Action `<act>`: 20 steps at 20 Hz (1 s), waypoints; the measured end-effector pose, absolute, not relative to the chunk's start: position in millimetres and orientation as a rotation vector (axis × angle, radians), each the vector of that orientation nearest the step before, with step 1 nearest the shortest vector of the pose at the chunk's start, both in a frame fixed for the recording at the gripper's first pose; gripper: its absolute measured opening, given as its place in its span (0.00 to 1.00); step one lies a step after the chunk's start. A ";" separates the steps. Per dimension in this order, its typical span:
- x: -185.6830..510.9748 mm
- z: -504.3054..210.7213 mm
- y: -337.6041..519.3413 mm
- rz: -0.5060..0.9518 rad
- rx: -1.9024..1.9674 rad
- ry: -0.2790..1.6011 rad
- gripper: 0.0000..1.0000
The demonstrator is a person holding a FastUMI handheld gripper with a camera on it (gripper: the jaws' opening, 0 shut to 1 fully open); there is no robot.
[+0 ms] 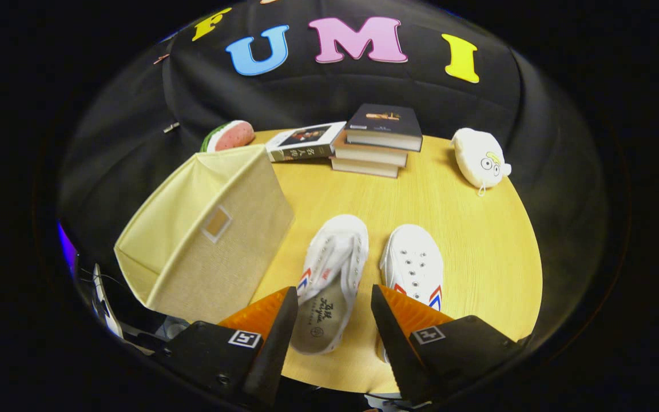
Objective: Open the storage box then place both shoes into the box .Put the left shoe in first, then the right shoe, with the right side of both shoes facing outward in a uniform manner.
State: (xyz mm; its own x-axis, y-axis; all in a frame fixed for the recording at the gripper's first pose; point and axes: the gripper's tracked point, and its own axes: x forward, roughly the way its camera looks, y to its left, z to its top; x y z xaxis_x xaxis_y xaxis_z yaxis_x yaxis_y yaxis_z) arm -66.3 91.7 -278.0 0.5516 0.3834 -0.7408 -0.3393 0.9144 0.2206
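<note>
- gripper (334, 309) spread, holding nothing, over the left shoe's (332, 274) heel.
- both shoes on the table (478, 240), storage box (209, 229) beside them, apparently closed.
- canvas looks light and floppy; pinch the stiffer heel collar; right shoe (412, 263) later.

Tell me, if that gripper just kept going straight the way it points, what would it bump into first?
Probably the left white shoe: its heel lies between the open gripper's fingers, toe pointing away. The second white shoe sits beside the other finger. Depth is hard to judge, so it might pass above.
</note>
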 end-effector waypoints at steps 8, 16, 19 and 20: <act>-32.6 -339.2 96.7 0.338 0.007 0.956 0.61; -21.4 -353.4 105.5 0.143 0.199 1.037 0.07; -24.4 -342.7 108.3 0.116 0.278 1.068 0.05; -26.3 -337.8 109.5 0.110 0.306 1.079 0.05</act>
